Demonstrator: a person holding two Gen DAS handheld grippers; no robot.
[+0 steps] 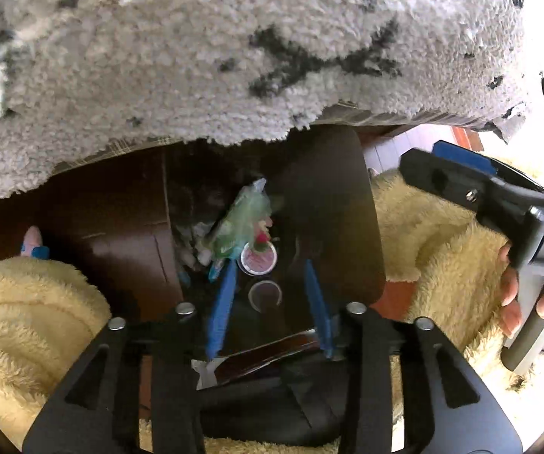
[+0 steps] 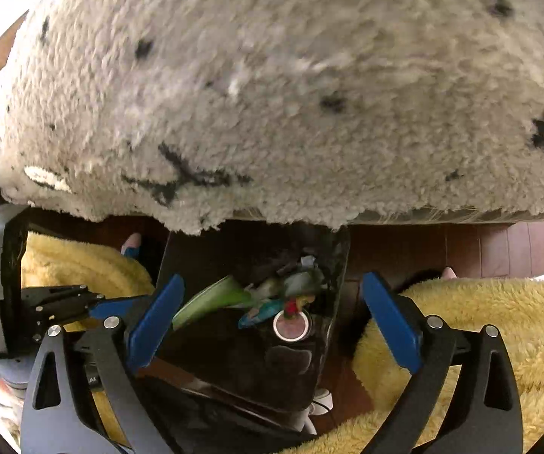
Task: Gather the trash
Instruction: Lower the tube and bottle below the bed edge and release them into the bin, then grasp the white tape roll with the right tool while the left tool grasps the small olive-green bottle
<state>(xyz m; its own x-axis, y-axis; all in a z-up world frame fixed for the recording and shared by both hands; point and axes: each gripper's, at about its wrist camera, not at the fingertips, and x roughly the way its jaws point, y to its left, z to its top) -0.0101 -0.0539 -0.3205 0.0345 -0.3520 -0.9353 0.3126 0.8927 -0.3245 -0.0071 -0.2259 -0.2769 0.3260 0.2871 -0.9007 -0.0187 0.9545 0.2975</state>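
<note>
A black bin (image 1: 332,208) (image 2: 332,265) stands on the floor, seen from above, with trash inside: a green plastic wrapper (image 1: 245,219) (image 2: 215,299), a round pink-lidded cup (image 1: 258,259) (image 2: 290,326) and small scraps. My left gripper (image 1: 270,299) hangs over the bin mouth, its blue fingers apart and nothing between them. My right gripper (image 2: 272,317) is wide open and empty above the bin; it also shows at the right of the left wrist view (image 1: 461,178). The left gripper shows at the left of the right wrist view (image 2: 82,302).
A grey shaggy rug with black marks (image 1: 234,56) (image 2: 272,94) fills the upper half of both views, beyond the bin. Yellow fleece-clad legs (image 1: 25,321) (image 2: 480,333) flank the bin on both sides. Brown wooden floor (image 2: 423,246) lies under the bin.
</note>
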